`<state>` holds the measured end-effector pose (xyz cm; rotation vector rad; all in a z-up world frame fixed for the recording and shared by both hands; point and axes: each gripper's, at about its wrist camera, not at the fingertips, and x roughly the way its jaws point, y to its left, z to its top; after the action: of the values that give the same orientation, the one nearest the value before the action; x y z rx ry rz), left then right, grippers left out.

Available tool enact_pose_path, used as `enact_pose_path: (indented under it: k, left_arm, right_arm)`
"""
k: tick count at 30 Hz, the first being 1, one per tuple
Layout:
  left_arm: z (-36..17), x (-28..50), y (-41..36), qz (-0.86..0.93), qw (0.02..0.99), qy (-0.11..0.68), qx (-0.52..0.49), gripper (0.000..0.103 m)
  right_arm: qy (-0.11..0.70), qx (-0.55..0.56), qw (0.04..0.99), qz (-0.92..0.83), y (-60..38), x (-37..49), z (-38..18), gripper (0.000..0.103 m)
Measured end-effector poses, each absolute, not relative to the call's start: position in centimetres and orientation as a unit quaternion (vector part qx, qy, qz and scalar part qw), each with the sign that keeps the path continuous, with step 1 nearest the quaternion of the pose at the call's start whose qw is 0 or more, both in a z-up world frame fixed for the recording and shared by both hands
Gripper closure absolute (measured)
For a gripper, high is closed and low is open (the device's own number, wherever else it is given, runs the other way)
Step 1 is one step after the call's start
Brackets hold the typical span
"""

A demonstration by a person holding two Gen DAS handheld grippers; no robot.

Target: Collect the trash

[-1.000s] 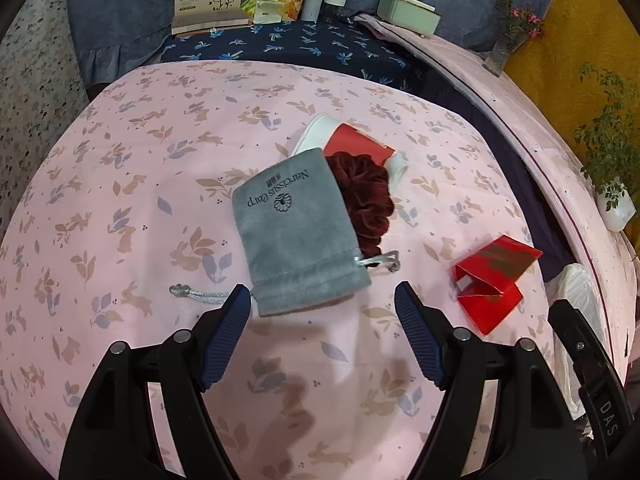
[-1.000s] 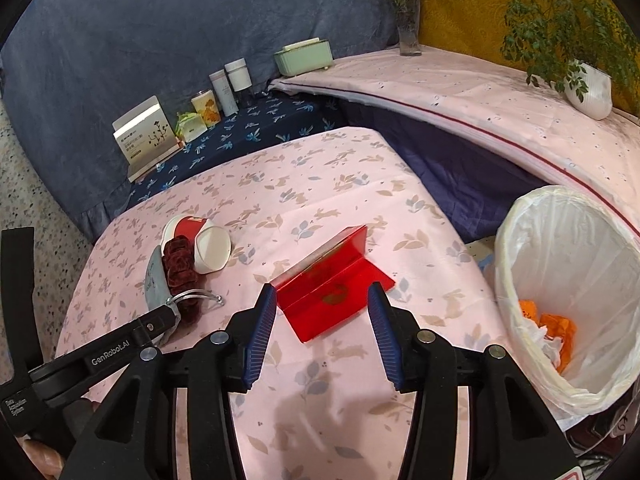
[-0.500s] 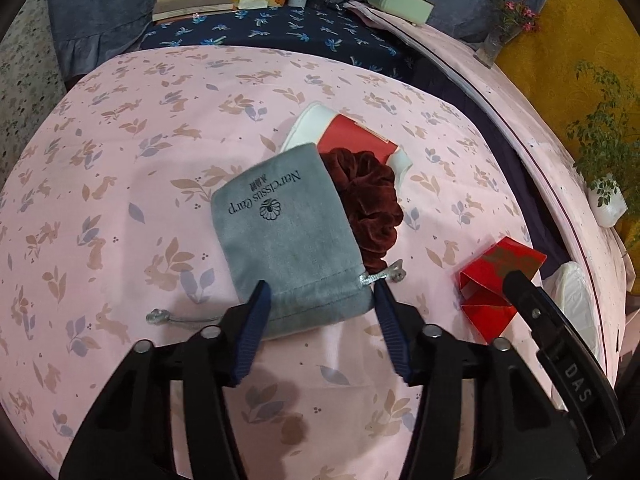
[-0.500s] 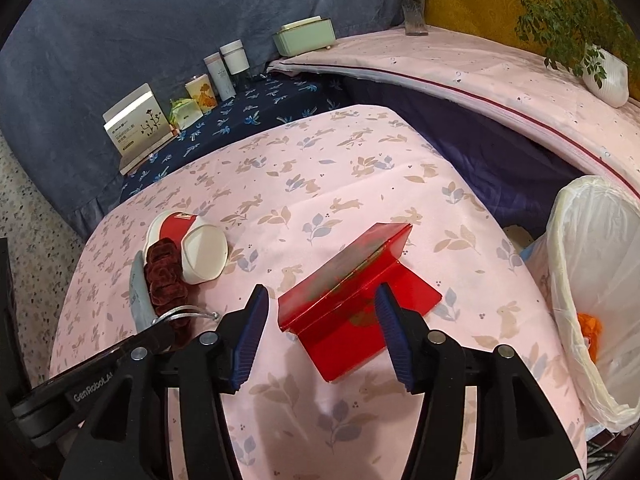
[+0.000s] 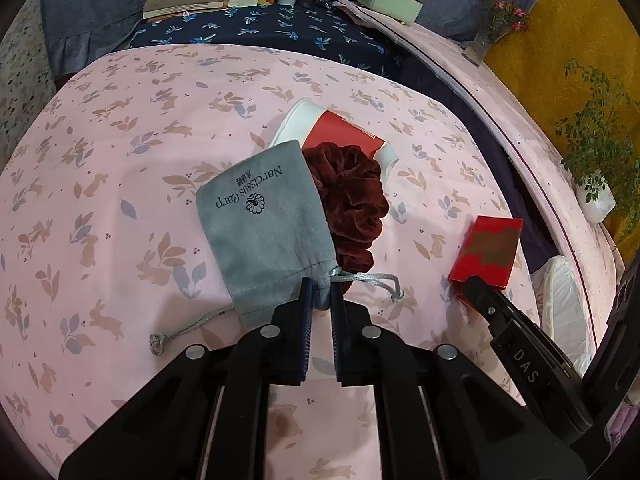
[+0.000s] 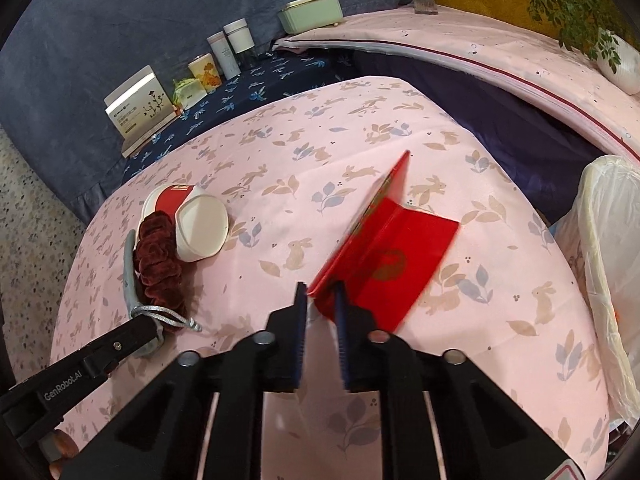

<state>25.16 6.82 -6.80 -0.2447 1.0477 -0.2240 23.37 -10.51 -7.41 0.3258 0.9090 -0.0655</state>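
Note:
On the pink rabbit-print tablecloth (image 5: pixel 120 184) lies a grey drawstring pouch (image 5: pixel 260 224), and my left gripper (image 5: pixel 320 292) is shut on its gathered mouth. Against the pouch's right side rests a dark red velvet scrunchie (image 5: pixel 352 200); behind both, a red and white paper cup (image 5: pixel 340 132) lies on its side. In the right wrist view my right gripper (image 6: pixel 322 294) is shut on the near corner of a folded red paper envelope (image 6: pixel 396 252), whose upper flap stands tilted up. The same red envelope (image 5: pixel 488 252) shows at the right of the left wrist view.
A bin lined with a white bag (image 6: pixel 612 264) stands off the table's right edge. At the back, on a dark blue cloth, are a booklet (image 6: pixel 140 106), small jars (image 6: pixel 232 48) and a pale green box (image 6: pixel 312 12). A potted plant (image 6: pixel 612 60) sits far right.
Both grippers have gone from open to shut: the left one came forward and closed on the pouch's mouth, the right one sank and closed on the red envelope, whose flap has tipped up.

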Motion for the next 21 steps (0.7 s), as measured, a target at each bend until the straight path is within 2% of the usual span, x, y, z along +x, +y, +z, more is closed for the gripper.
enact_pose_path:
  k: [7, 21]
  left_arm:
    - [-5.4, 24.1, 6.7, -0.106, 0.86, 0.486, -0.115, 0.099]
    - [-0.2, 20.7, 2.5, -0.141, 0.879, 0.446, -0.089, 0.1]
  right_arm:
    - [0.414, 0.142, 0.899, -0.026, -10.2, 21.9, -5.4, 0.102]
    - [0.353, 0.136, 0.925, -0.025, -11.9, 17.6, 0.2, 0.102]
